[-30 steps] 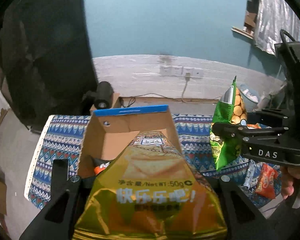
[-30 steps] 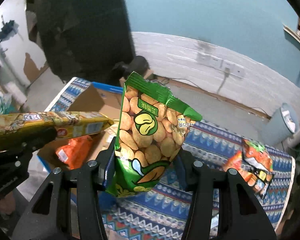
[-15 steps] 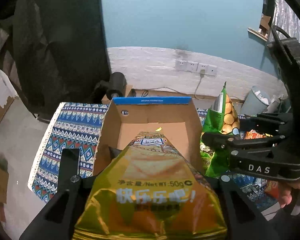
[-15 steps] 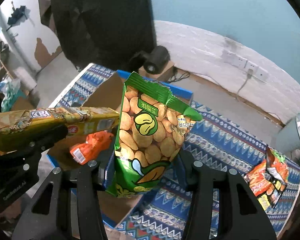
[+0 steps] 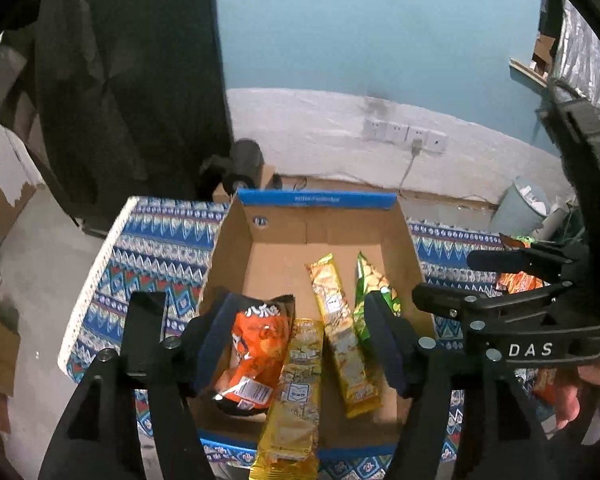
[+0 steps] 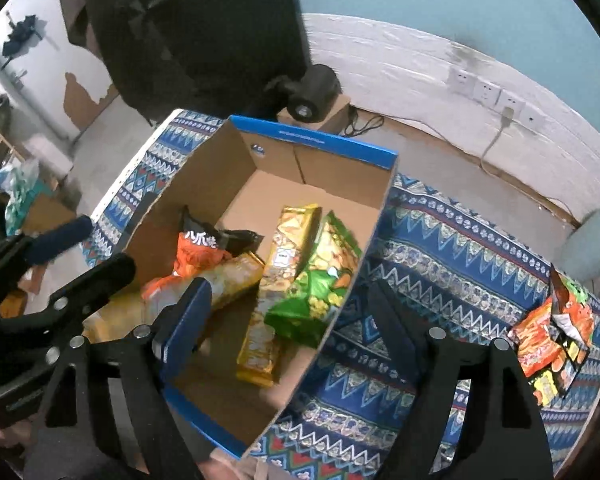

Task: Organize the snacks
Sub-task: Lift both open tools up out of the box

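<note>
Left wrist view: the left tongs [image 5: 300, 344] sit over the cardboard box [image 5: 324, 224], jaws apart and gripping nothing, having just been opening. The yellow chip bag [image 5: 296, 396] lies loose below them, its lower end poking over the box's near rim. Beside it in the box are an orange snack bag [image 5: 256, 356], a second yellow packet [image 5: 340, 332] and the green peanut bag [image 5: 374, 292] along the right wall. The right tongs [image 5: 512, 280] come in from the right, a hand [image 5: 588, 396] on the grip.

Right wrist view: the right tongs [image 6: 288, 320] are spread wide too, just opened, nothing between the pads. The green peanut bag [image 6: 320, 280] rests inside the box [image 6: 332, 152] against its right wall, touching the long yellow packet [image 6: 280, 280]. The orange bag [image 6: 196, 256] and the other yellow bag [image 6: 220, 280] lie further left. Out on the patterned cloth surface [image 6: 440, 248], well apart from the box, more orange snack packs [image 6: 552, 332] are lying. The left tongs [image 6: 72, 252] show at the left edge, jaws apart.
</note>
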{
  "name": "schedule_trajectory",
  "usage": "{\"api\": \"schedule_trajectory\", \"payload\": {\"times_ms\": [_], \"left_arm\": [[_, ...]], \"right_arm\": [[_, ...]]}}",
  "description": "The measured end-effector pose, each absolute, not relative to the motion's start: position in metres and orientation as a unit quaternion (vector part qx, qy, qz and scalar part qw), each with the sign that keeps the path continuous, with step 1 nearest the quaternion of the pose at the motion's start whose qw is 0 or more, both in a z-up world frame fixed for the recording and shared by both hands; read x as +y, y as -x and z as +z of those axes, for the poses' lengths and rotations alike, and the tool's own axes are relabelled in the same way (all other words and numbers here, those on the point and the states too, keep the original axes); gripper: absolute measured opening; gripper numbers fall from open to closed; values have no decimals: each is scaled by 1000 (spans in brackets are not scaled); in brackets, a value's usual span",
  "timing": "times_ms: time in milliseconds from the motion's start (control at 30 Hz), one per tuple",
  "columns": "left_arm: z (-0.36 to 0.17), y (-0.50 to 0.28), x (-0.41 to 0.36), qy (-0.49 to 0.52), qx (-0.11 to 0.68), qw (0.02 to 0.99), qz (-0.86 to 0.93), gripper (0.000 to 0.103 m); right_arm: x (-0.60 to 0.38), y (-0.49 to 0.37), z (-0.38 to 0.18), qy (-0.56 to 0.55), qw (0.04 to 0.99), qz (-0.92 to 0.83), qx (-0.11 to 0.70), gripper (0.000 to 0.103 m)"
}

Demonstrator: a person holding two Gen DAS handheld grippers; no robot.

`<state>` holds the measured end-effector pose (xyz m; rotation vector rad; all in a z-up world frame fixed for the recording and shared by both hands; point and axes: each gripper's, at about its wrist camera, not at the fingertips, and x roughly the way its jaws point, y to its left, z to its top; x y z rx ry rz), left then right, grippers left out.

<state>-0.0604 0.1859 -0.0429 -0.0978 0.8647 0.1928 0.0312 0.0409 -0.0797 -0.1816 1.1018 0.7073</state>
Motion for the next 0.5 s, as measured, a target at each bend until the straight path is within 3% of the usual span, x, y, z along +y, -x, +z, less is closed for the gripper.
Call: {"api": "schedule_trajectory", "payload": {"times_ms": [500], "left_arm": [[-47,47,147,20,426,902,58,71]], "right_arm": [[-25,-41,-77,52,802,286,522,81]]}}
